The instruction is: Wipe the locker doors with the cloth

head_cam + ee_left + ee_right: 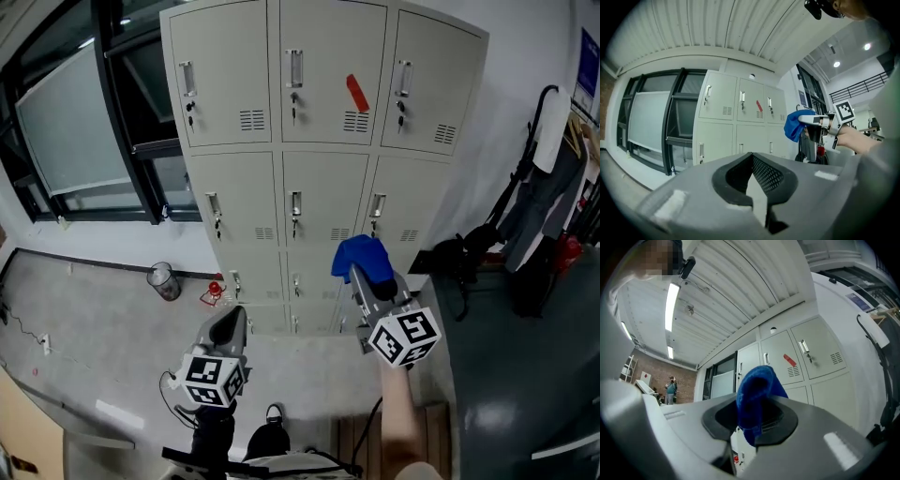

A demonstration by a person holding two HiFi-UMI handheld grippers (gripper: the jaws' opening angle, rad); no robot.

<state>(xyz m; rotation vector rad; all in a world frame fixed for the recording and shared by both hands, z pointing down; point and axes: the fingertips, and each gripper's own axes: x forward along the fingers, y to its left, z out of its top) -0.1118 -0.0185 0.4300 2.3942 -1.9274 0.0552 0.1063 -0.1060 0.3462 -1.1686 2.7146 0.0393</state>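
A bank of beige metal lockers stands ahead, three doors wide, with a red sticker on the upper middle door. My right gripper is shut on a blue cloth, held a short way in front of the lower middle doors. The blue cloth bulges up out of the jaws in the right gripper view. My left gripper hangs lower and to the left, shut with nothing in it. The left gripper view shows the lockers and the cloth off to the right.
Dark-framed windows run along the left wall. A small bin and a red item sit on the floor by the lockers' left foot. Black stands, bags and hanging clothes crowd the right side.
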